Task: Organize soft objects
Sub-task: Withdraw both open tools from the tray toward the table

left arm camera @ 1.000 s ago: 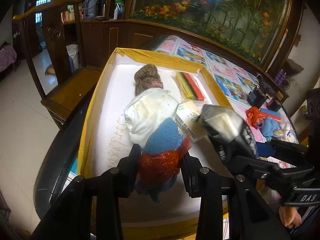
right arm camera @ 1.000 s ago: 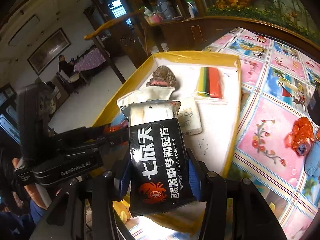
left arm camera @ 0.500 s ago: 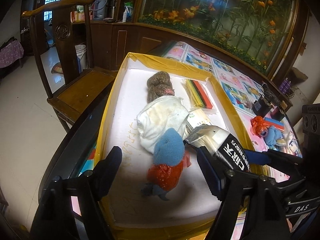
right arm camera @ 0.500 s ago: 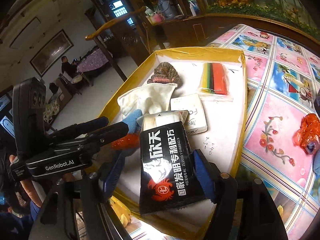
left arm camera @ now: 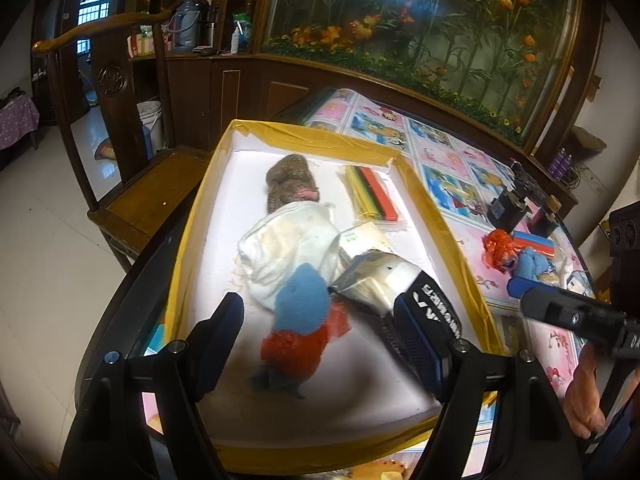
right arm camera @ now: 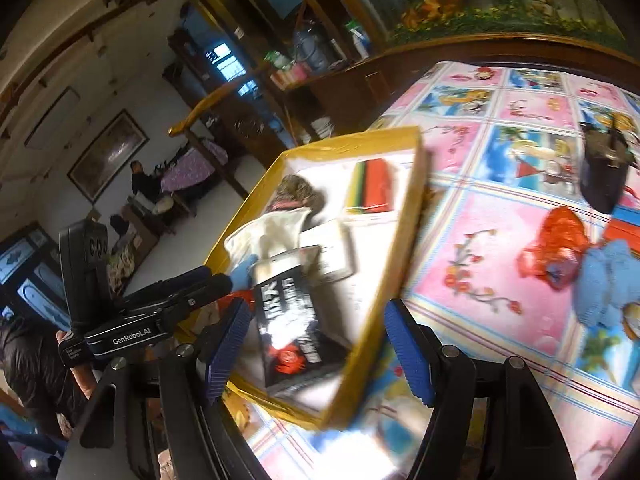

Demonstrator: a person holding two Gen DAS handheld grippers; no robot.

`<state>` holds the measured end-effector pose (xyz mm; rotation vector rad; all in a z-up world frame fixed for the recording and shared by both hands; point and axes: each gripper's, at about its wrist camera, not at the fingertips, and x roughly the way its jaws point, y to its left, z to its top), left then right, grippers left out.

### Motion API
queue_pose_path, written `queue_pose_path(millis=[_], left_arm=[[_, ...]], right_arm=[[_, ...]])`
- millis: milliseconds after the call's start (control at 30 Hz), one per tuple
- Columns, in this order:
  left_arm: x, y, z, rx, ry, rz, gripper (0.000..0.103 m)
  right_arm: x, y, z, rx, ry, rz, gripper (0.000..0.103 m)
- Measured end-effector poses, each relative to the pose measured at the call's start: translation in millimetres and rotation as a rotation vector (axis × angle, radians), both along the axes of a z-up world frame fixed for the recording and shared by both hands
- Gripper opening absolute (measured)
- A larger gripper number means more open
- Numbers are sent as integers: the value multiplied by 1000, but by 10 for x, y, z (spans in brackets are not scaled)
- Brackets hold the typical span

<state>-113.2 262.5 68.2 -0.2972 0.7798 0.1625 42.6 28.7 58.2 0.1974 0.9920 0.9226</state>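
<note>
I've let both hand-held grippers, left (left arm camera: 316, 344) and right (right arm camera: 316, 354), spring wide and empty, leaving the blue-and-red knit toy (left arm camera: 298, 320) and black snack packet (right arm camera: 294, 332) sorted inside the yellow-rimmed tray (left arm camera: 304, 136)

packet (right arm camera: 296, 320): print smeared by motion blur, unreadable
packet (left arm camera: 394, 280): near end hidden behind the right finger (left arm camera: 420, 344)
tray (right arm camera: 404, 240): near corner blurred
notebook (left arm camera: 362, 240): partly under cloth (left arm camera: 288, 244) and packet
blue toy (right arm camera: 608, 280): cut by picture edge
</note>
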Motion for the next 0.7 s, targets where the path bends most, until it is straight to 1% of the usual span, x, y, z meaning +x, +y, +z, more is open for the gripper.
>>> queue_pose_path(millis=[200, 333, 500, 700], left_arm=[[93, -228, 8, 10, 9, -52, 77], [161, -456, 40, 27, 13, -101, 77], [258, -798, 90, 54, 21, -179, 77], [564, -1322, 145, 51, 47, -304, 77]], right_arm=[[94, -566, -27, 27, 9, -109, 75], [117, -901, 26, 35, -18, -166, 75], [114, -1317, 115, 52, -55, -245, 75], [161, -1846, 171, 87, -59, -388, 75]])
